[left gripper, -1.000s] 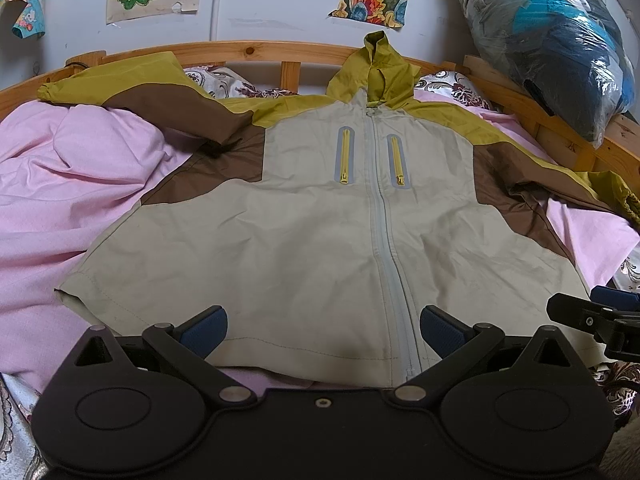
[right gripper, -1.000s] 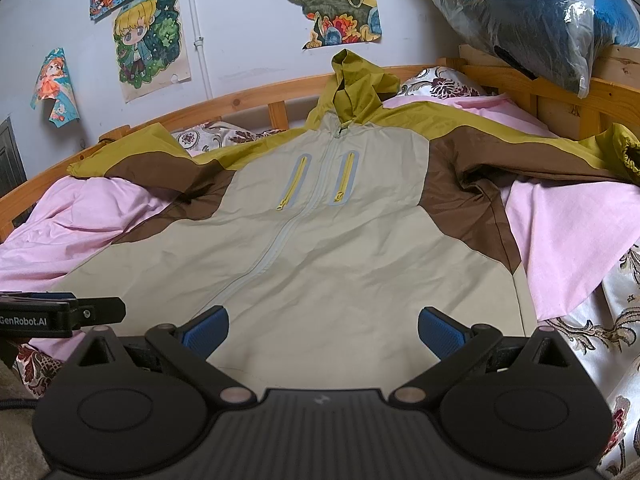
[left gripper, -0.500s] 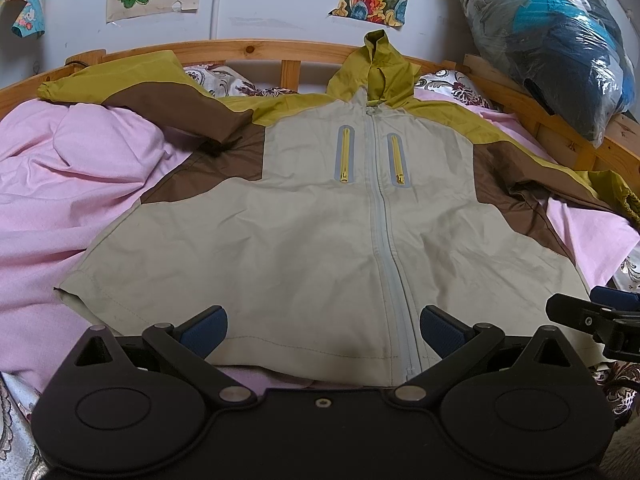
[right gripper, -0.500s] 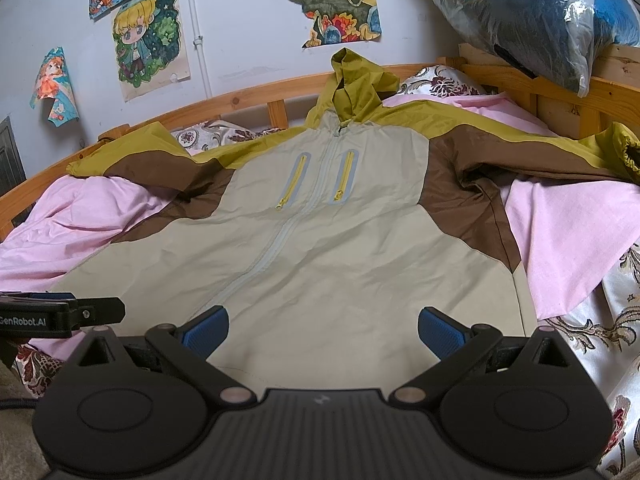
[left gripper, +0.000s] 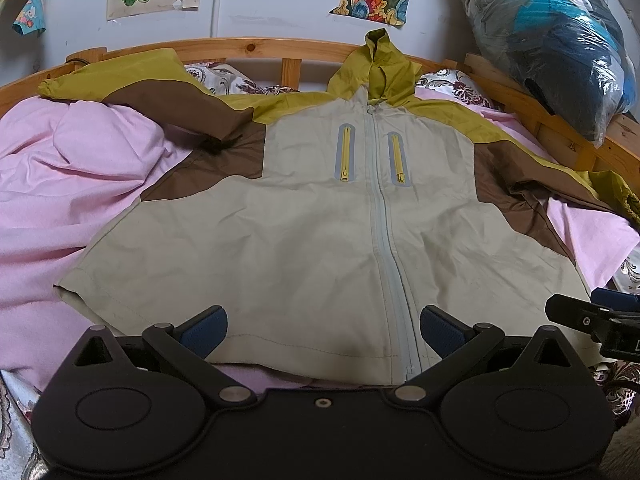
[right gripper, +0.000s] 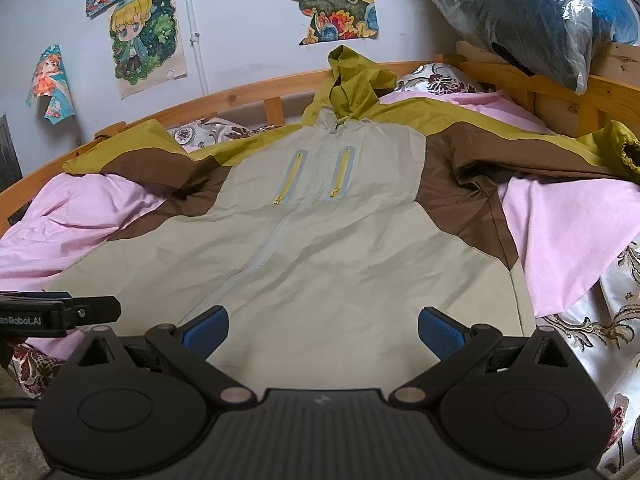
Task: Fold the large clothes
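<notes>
Jacket (left gripper: 304, 240) spread flat, front up, mid-frame on the bed (left gripper: 60, 184). Left gripper (left gripper: 322, 330) and right gripper (right gripper: 322, 328) hover at hem, jaws apart, empty. Folding not begun; next likely a sleeve grab.

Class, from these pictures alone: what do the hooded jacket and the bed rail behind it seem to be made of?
Beige, brown and olive hooded jacket: probably thin woven synthetic, matte, with fine crisp creases. Curved bed rail: wood, likely pine, lightly varnished; grain and a knot show.
</notes>
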`<state>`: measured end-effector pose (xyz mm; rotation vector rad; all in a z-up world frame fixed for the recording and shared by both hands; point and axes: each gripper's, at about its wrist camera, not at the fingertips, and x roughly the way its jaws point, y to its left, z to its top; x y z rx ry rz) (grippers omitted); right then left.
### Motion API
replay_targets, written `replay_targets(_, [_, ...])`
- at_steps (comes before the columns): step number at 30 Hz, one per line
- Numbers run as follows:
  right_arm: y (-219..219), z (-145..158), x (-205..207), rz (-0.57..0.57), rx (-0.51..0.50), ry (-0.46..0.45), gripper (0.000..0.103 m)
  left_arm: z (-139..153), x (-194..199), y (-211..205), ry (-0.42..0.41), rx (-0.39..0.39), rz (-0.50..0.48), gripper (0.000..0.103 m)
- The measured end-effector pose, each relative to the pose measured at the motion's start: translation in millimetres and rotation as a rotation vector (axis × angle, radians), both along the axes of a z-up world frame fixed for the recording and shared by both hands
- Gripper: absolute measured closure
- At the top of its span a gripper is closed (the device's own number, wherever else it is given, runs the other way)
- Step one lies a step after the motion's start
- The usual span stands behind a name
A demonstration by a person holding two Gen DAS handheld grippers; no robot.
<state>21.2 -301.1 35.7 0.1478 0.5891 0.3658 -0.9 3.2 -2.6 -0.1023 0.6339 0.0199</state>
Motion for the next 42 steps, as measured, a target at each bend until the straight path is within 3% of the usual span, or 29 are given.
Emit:
replay_targets(7, [-2.3, -3.6, 3.9, -0.039, -0.011, 0.032, 0.000, 0.0, 10.6, -4.3, 0.013, 0.002, 0.030, 0.001])
replay_targets(11, [-10.3, 3.3, 10.3, -0.065, -0.032, 0.073, 0.000, 15.2, 32.7, -8.8, 0.014, 0.013, 0.031, 0.001])
replay_targets(15, [-29.9, 20.8, 28.3, -0.125, -0.104, 0.051, 0.000, 39.2, 66.2, -19.3, -0.011, 0.048, 0.021, 0.001])
replay_targets(19, [-70.6, 40.1, 50.3, -0.280, -0.101, 0.005, 0.000, 61.9, 93.9, -38.7, -0.049, 0.075, -0.022, 0.001])
replay_targets(23, [-128.6, 45.6, 74.5, -0.501, -0.044, 0.025, 0.000, 70.9, 120.3, -65.5, -0.067, 0.104, -0.090, 0.001])
replay_targets(27, [-158.9, 45.1, 91.8, -0.663, -0.223, -0.032, 0.000, 59.1, 148.7, -90.8, -0.047, 0.098, -0.145, 0.001])
replay_targets(32, [-168.6, 25.6, 129.1, -0.649, -0.456, -0.039, 0.003, 36.9, 172.0, -104.9, 0.038, 0.035, -0.195, 0.001])
replay_targets(38, [-169.2, 15.5, 151.5, -0.639, -0.544, -0.063, 0.025, 21.6, 181.1, -92.1, 0.085, 0.047, -0.177, 0.001])
replay_targets(40, [-170.3, 18.6, 158.1, -0.609, -0.537, -0.057, 0.045, 23.0, 182.6, -82.6, 0.089, 0.032, -0.158, 0.001])
replay_targets(41, [-173.3, 20.8, 159.5, -0.590, -0.512, -0.052, 0.071, 24.8, 181.9, -77.4, 0.085, 0.025, -0.145, 0.001])
replay_targets(42, [-175.4, 28.0, 161.1, -0.578, -0.487, -0.053, 0.079, 27.2, 180.4, -73.0, 0.078, 0.022, -0.128, 0.001])
